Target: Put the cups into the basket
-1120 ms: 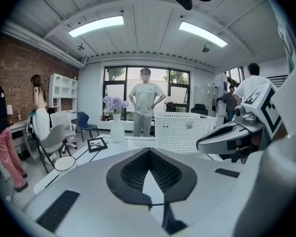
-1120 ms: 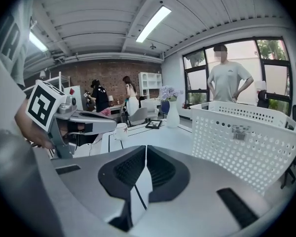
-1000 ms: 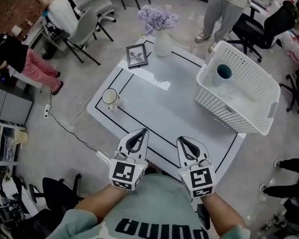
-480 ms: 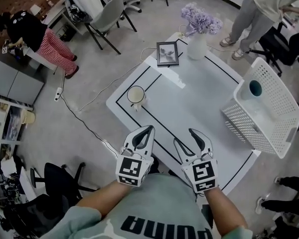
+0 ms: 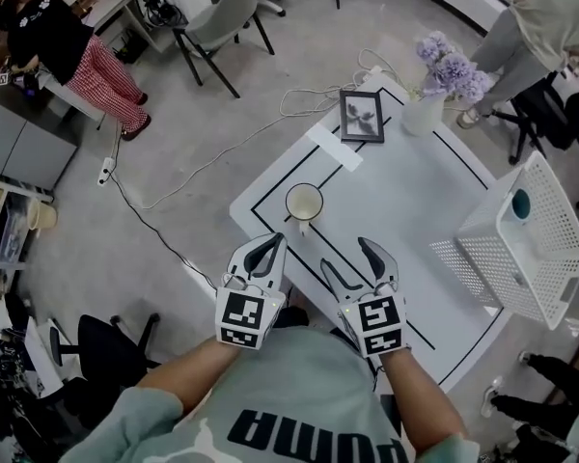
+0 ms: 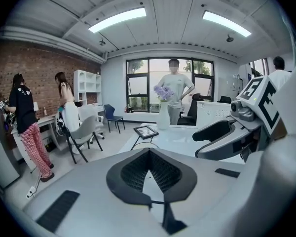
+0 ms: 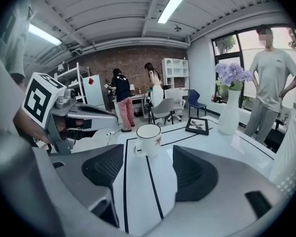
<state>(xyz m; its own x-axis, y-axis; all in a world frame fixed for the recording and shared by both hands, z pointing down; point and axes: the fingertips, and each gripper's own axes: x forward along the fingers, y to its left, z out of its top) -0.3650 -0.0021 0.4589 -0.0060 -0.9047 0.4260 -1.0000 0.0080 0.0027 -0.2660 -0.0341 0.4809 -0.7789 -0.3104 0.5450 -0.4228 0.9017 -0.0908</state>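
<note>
One white mug (image 5: 304, 203) on the surface (image 5: 415, 191) looks rigid, slick and breakable; pinching its rim wall seems safest. Right tool (image 5: 345, 254) is opening, left tool (image 5: 275, 244) is closed, both empty.

The head view is looking steeply down from above the person (image 5: 299, 403) onto the white bench (image 5: 415, 201). The left hand-held gripper (image 5: 261, 254) view is riding low at the near edge, facing along the bench toward the windows (image 6: 143, 83). The right hand-held gripper (image 5: 347, 258) view, looking between its opening, empty jaws, is facing the brick wall (image 7: 133, 63). All three are sharing the flower vase (image 5: 423, 114) and picture frame (image 5: 361, 117).
</note>
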